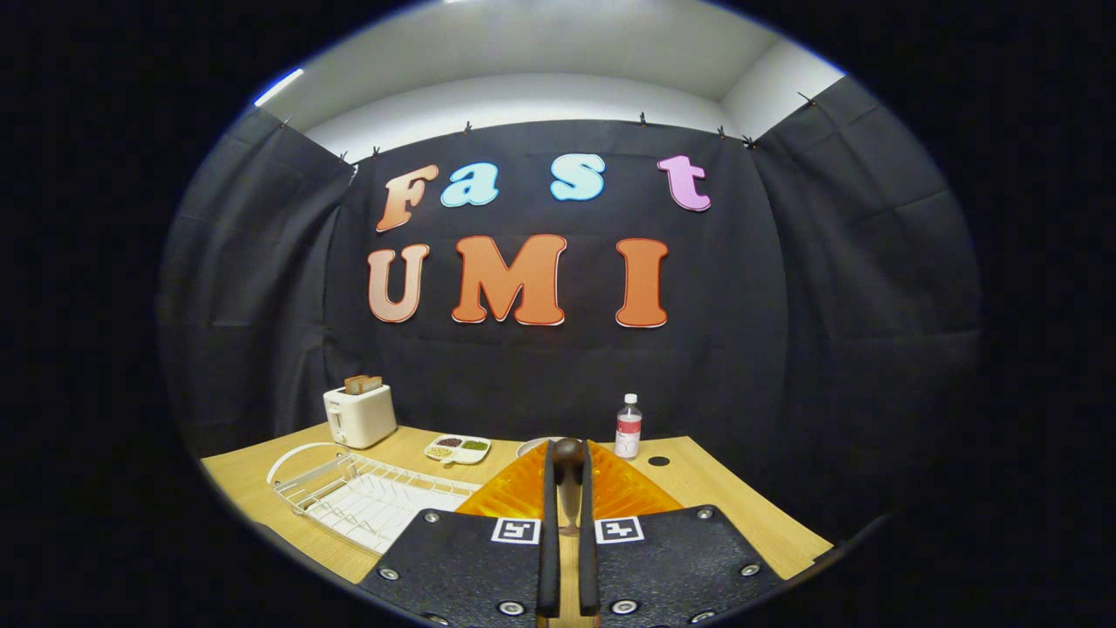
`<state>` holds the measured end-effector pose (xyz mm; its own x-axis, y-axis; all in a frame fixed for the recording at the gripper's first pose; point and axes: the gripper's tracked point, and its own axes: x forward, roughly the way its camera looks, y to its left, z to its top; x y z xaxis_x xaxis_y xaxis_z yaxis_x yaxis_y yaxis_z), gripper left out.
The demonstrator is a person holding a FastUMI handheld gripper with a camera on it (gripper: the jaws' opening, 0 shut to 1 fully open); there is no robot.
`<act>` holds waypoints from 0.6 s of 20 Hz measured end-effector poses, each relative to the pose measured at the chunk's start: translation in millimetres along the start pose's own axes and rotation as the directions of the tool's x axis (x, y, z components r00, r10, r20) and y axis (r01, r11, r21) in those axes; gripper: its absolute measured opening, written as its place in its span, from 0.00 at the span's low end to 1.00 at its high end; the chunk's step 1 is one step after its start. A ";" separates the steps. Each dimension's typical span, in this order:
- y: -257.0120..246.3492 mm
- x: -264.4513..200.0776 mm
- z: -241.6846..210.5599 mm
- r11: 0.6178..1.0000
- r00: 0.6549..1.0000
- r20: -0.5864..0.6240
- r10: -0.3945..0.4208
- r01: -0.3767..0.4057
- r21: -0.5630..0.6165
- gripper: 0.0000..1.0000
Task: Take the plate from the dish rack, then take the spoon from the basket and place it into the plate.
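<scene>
With the jaws point(568, 488) clenched on the spoon point(568, 475), bowl up at 12 o'clock, time to carry it over the orange plate point(514, 497) directly beneath. Keep low, level the handle, release only above the plate's middle. Rack point(349, 493) sits emptied at 9 o'clock on the counter point(732, 497).

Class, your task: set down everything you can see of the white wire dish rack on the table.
The white wire dish rack stands upright on the light wooden table, left of the claw. It looks like coated metal: thin parallel wires over a pale tray, with an arched handle at its far end. No dish stands in its visible part. A white toaster stands behind it, and the claw's body covers its near corner.
</scene>
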<state>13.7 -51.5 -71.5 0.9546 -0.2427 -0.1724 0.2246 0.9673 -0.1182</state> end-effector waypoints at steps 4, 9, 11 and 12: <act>19.5 -17.9 1.1 0.998 0.998 -0.004 0.064 -0.064 0.008 0.08; 46.1 -36.9 -13.4 0.987 0.987 -0.034 0.158 -0.158 0.015 0.08; 61.4 -44.9 -21.2 0.974 0.974 -0.045 0.224 -0.222 0.038 0.08; 68.3 -47.3 -26.2 0.967 0.966 -0.053 0.254 -0.251 0.053 0.08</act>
<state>-21.3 24.1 -97.1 0.9685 0.0071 -0.2488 -0.0123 0.9997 -0.0192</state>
